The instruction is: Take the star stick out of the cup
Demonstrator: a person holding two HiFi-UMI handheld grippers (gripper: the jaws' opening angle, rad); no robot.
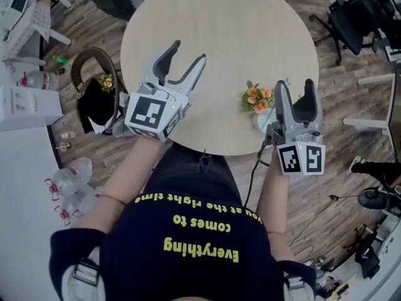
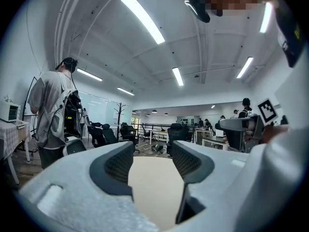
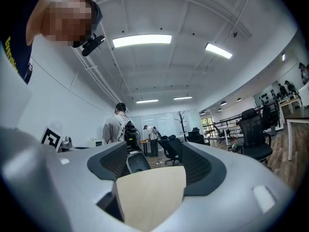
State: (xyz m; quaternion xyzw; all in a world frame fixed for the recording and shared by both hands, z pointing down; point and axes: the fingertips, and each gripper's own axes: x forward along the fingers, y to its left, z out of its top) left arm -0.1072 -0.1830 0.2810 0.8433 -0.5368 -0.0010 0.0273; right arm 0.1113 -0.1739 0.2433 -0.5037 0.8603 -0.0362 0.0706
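On the round wooden table [image 1: 219,36] a small pale cup [image 1: 259,121] stands near the front right edge and holds orange flowers [image 1: 257,97]. I cannot make out a star stick among them. My right gripper [image 1: 294,83] is just right of the cup, its left finger partly hiding it, jaws open and empty. My left gripper [image 1: 190,50] hovers over the table's left part, also open and empty. In the left gripper view the gripper [image 2: 152,163] shows only bare tabletop between its jaws. The right gripper view shows the same for the right gripper [image 3: 152,161]; the cup is out of both.
A black bag on a chair [image 1: 97,102] sits left of the table, with plastic bottles [image 1: 72,180] on the floor. Office chairs [image 1: 354,17] stand at the right. A person with a backpack [image 2: 53,110] stands farther off in the room.
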